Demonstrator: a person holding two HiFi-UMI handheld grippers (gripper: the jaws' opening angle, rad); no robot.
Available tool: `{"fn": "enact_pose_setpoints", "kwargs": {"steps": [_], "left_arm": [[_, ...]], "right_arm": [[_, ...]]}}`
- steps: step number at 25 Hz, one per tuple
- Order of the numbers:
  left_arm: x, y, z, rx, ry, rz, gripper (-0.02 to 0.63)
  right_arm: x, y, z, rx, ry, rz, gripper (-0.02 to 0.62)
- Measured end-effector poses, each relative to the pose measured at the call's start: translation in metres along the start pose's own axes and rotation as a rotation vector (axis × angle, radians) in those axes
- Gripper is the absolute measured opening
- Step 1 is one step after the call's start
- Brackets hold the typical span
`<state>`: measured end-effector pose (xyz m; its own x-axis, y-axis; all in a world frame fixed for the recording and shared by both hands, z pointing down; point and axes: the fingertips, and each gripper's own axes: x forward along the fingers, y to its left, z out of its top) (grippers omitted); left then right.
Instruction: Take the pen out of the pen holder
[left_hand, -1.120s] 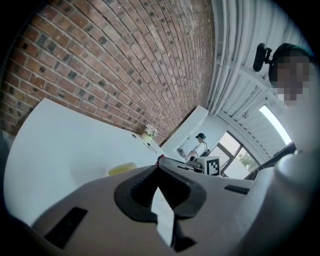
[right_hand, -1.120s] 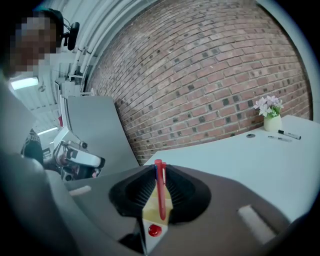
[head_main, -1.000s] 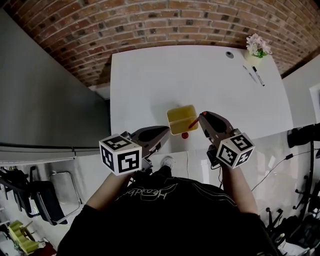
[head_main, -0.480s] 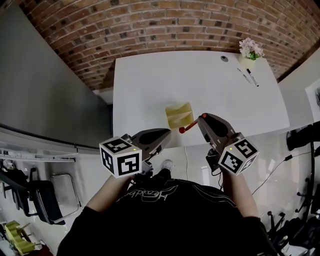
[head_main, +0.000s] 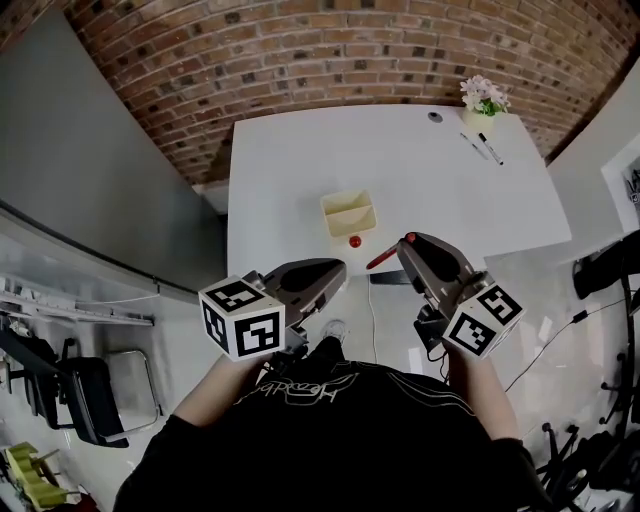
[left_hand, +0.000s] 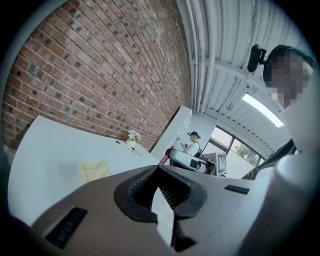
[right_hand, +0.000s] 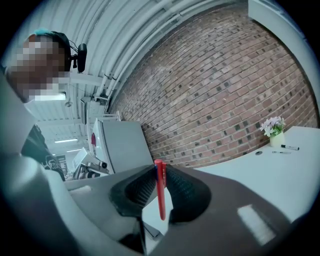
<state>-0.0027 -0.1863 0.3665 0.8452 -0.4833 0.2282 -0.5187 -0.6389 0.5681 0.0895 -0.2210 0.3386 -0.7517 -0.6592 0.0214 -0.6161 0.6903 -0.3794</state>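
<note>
The yellow pen holder (head_main: 348, 213) stands on the white table (head_main: 300, 160) near its front edge; it also shows at the lower left of the left gripper view (left_hand: 95, 170). My right gripper (head_main: 405, 243) is shut on a red pen (head_main: 383, 258), held clear of the holder, in front of it and to its right. In the right gripper view the pen (right_hand: 159, 192) stands upright between the pads of the right gripper (right_hand: 159, 167). My left gripper (head_main: 340, 268) hovers off the table's front edge with its tips together (left_hand: 159, 169) and nothing in them.
A small red object (head_main: 354, 241) lies on the table just in front of the holder. At the far right corner stand a flower pot (head_main: 483, 95) and two dark markers (head_main: 488, 148). A brick wall runs behind the table. A person stands in the distance (left_hand: 191, 143).
Both grippers have drawn back from the holder and risen. The red pen has come out of the holder with the right gripper. The holder has stayed in place.
</note>
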Motion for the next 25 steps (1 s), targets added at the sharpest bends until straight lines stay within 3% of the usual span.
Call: {"fn": "enact_pose_setpoints", "kwargs": {"steps": [13,25], "left_arm": [[-0.015,-0.07,-0.019,0.119,-0.054,0.02,0.005],[-0.018,-0.109,-0.04,0.159,-0.071,0.027,0.005]], "right_arm": [[-0.079,0.05,-0.008,0.01,-0.035,0.054,0.066],[-0.125,0.071,-0.013,0.005,-0.05,0.066,0.066]]}}
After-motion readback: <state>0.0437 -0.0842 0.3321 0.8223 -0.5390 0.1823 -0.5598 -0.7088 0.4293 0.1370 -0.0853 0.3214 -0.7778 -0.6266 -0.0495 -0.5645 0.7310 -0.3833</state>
